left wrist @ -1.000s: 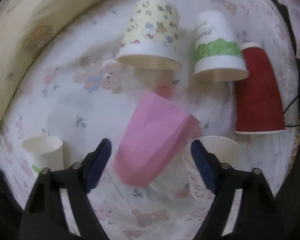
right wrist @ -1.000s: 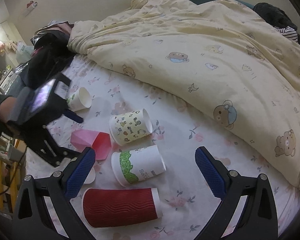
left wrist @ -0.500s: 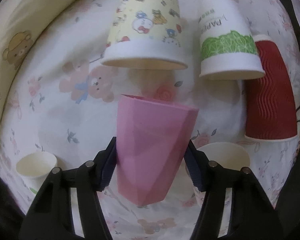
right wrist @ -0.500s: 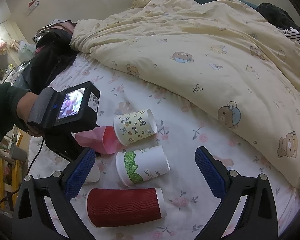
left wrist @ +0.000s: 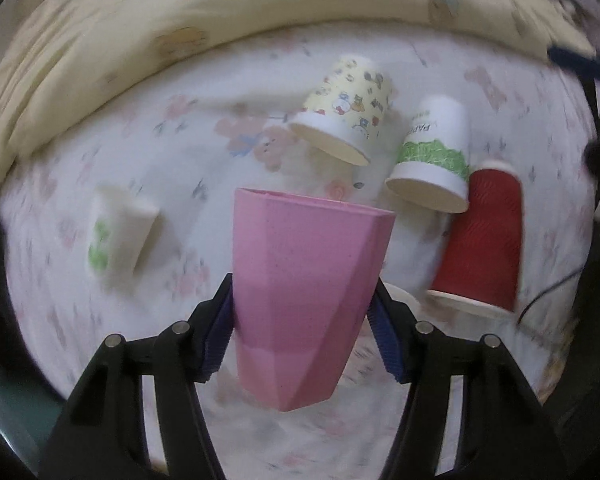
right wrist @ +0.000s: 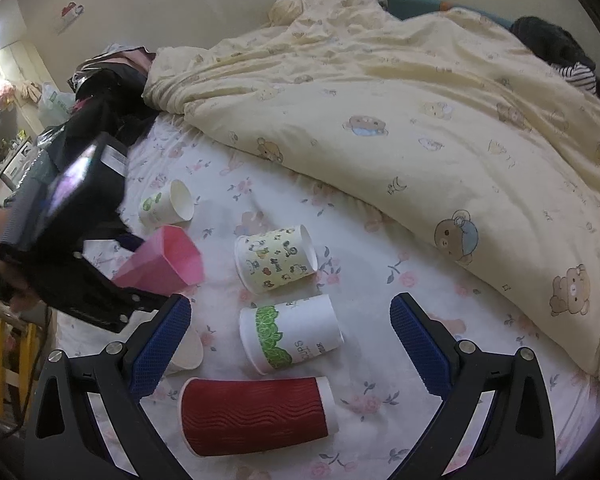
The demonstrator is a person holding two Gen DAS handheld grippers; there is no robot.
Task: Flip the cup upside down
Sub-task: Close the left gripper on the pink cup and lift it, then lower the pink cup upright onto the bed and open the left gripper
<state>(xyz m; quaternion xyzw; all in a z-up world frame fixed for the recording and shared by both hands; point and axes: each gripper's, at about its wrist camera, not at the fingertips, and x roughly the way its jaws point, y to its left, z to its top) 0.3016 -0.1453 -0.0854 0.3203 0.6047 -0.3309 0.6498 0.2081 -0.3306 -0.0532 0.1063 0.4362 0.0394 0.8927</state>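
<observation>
My left gripper [left wrist: 300,332] is shut on a faceted pink cup [left wrist: 304,296] and holds it clear above the floral sheet, mouth pointing away from the camera. In the right wrist view the pink cup [right wrist: 164,260] hangs tilted at the left, held by the left gripper [right wrist: 116,272], mouth toward the right. My right gripper [right wrist: 290,344] is open and empty, above the lying cups.
Several paper cups lie on their sides on the sheet: a cartoon-print cup [right wrist: 276,258], a green-band cup [right wrist: 292,332], a red ribbed cup [right wrist: 256,416], a small green-print cup [right wrist: 166,204]. A yellow bear duvet [right wrist: 420,100] covers the far side of the bed.
The left gripper closed on the pink cup, lifted it off the sheet and swung it. The view has tilted, and the scene is blurred by motion. The right gripper stayed open, almost still.
</observation>
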